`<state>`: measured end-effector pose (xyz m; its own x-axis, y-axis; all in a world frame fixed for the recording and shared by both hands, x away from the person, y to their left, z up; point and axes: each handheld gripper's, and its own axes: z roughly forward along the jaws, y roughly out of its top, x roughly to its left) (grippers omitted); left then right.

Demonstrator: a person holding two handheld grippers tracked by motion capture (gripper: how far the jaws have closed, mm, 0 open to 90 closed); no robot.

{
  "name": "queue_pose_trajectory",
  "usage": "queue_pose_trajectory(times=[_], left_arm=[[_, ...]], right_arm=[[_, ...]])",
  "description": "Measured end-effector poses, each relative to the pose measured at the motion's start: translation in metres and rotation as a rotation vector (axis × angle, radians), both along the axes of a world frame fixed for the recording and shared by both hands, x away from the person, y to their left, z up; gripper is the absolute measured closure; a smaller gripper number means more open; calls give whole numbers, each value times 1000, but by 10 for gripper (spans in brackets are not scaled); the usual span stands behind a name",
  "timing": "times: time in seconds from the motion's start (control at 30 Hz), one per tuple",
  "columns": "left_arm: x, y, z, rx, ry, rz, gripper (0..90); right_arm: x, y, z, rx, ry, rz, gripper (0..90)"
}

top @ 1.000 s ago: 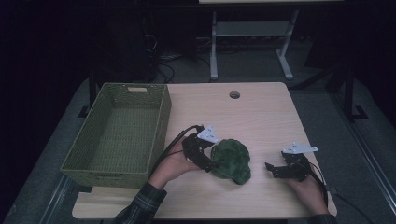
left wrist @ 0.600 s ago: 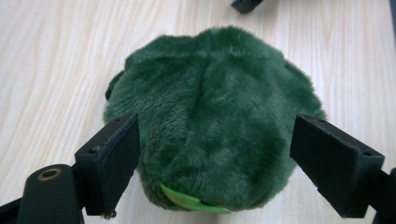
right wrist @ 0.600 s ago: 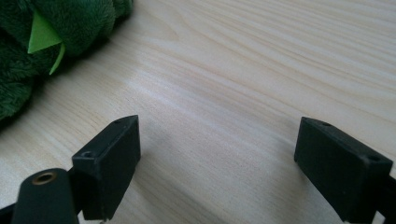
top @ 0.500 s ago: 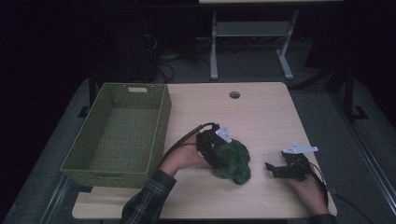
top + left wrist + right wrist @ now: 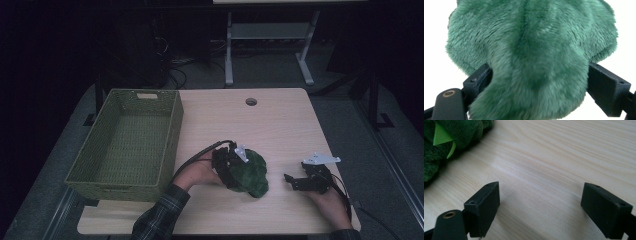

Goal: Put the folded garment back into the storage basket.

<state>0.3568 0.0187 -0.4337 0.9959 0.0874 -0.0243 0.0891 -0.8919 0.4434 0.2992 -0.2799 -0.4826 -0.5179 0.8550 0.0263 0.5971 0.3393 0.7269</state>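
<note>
At nine o'clock on the pale wooden table (image 5: 280, 120) stands the olive-green woven rectangular basket (image 5: 131, 142), with nothing in it. Just right of it, near six o'clock, my left gripper (image 5: 231, 167) has its jaws wide around the fluffy dark-green plush toy (image 5: 250, 172), which bulges between them; I cannot tell whether they press or merely straddle it. The toy lies on the table, so I judge the carry to the basket is all left to do. At four o'clock my right gripper (image 5: 292, 181) rests wide open, holding nothing
</note>
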Motion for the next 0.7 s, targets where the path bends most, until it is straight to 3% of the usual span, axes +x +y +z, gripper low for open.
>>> queue_pose_trajectory(times=[0.13, 0.3, 0.5, 0.7], left_arm=[[-2, -2, -2, 17, -25, -3, 163], [-2, -4, -7, 52, -40, 9, 241], [-1, -2, -5, 71, -36, 24, 426], [0, -2, -3, 90, -5, 34, 583]], right_arm=[[0, 0, 0, 1, 0, -2, 155], [0, 0, 0, 1, 0, -2, 155], [0, 0, 0, 2, 0, -3, 157], [0, 0, 0, 2, -1, -3, 155]])
